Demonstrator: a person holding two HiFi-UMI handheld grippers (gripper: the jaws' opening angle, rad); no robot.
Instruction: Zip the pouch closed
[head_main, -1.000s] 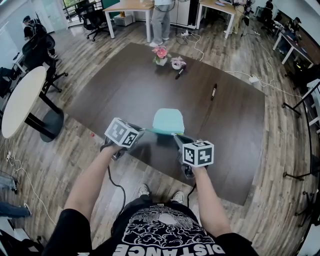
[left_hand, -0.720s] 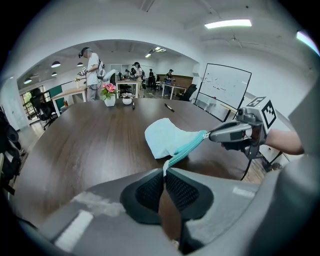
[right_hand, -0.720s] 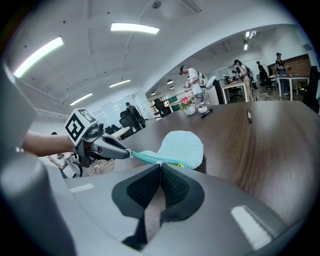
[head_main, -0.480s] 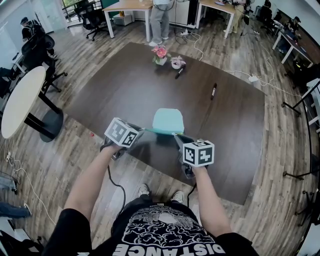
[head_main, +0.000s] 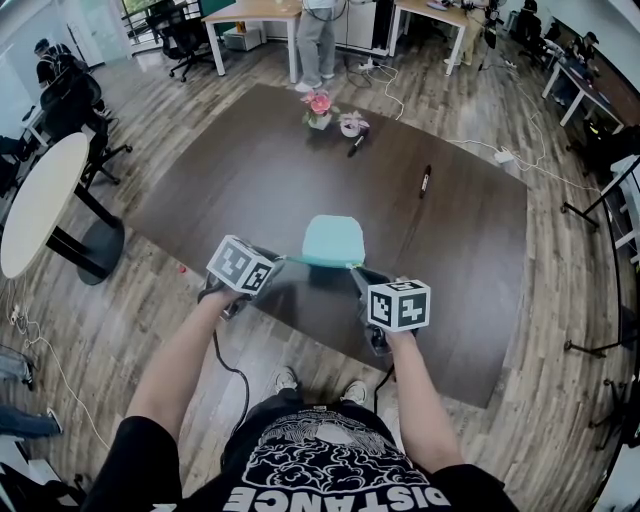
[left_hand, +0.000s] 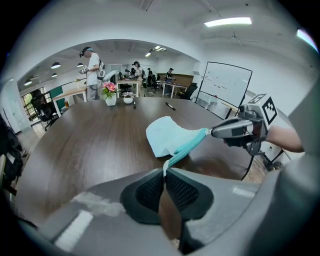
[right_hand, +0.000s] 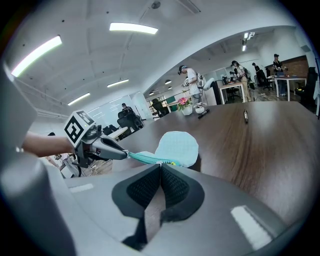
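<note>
Between the jaws of my left gripper (left_hand: 164, 171) I am pinching the near end of the teal zipper (left_hand: 186, 146). The jaws are clenching hard on that tape end and nothing else is sitting in them. Ahead and to the right of them, the right gripper (right_hand: 161, 165) is clamping its jaws at the zipper's other end, where a small yellowish pull (right_hand: 171, 162) is showing just past the tips. I judge that it is gripping the pull, though the contact is too small to confirm.

The zipper is stretching taut between the two pairs of jaws. The pale blue pouch (head_main: 334, 240) is spreading away beyond both of them over the dark counter (head_main: 450, 230); I cannot tell whether it is resting there or hanging just clear.

Over the last second nothing is changing: both hands are staying put, neither pair of jaws is loosening, and the pouch is not shifting. I am reading this as a pause at the end of a pull. The teeth along the stretch look joined, so the closing is probably done or nearly so.

Farther out past the pouch, a pen (head_main: 426, 181) and a flower pot (head_main: 321, 108) are sitting well apart.
</note>
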